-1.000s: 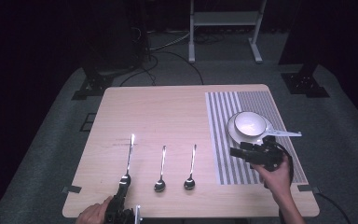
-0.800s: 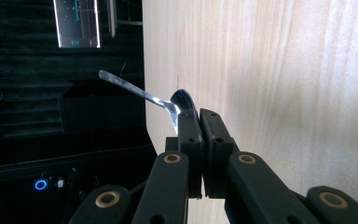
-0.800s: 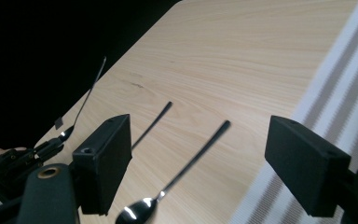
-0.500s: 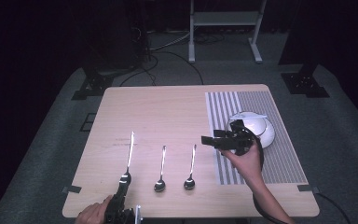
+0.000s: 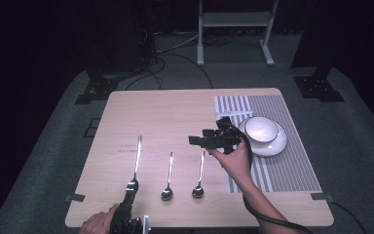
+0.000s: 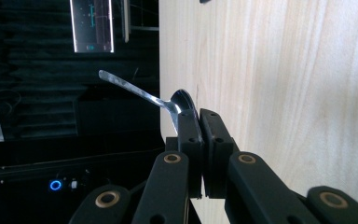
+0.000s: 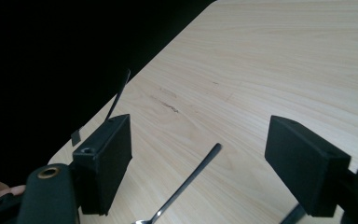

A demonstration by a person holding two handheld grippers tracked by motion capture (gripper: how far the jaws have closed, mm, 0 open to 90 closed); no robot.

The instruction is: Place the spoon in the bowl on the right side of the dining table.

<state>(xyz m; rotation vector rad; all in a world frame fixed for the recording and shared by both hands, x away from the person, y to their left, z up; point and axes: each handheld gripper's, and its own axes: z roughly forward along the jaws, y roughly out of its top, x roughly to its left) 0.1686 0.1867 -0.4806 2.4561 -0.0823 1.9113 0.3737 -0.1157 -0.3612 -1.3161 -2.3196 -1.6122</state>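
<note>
The left gripper (image 5: 126, 207) sits at the near edge of the wooden table (image 5: 175, 112), jaws pinched tight on the bowl end of the leftmost spoon (image 5: 135, 163); in the left gripper view the jaws meet on the spoon (image 6: 168, 100), with its handle angling away past the table edge. That spoon lies with its handle pointing to the far side of the table, at the left of a row of three. The middle spoon (image 5: 168, 178) and the right spoon (image 5: 199, 175) lie parallel beside it, apart from one another. The right gripper (image 5: 199, 141) hovers over the table just above the right spoon's handle tip, jaws spread wide with nothing between them; its own view looks down on a spoon handle (image 7: 191, 179) between the open jaws. Just to its right, on the striped placemat (image 5: 282, 170), a white bowl (image 5: 261, 129) sits on a white plate (image 5: 277, 144).
</note>
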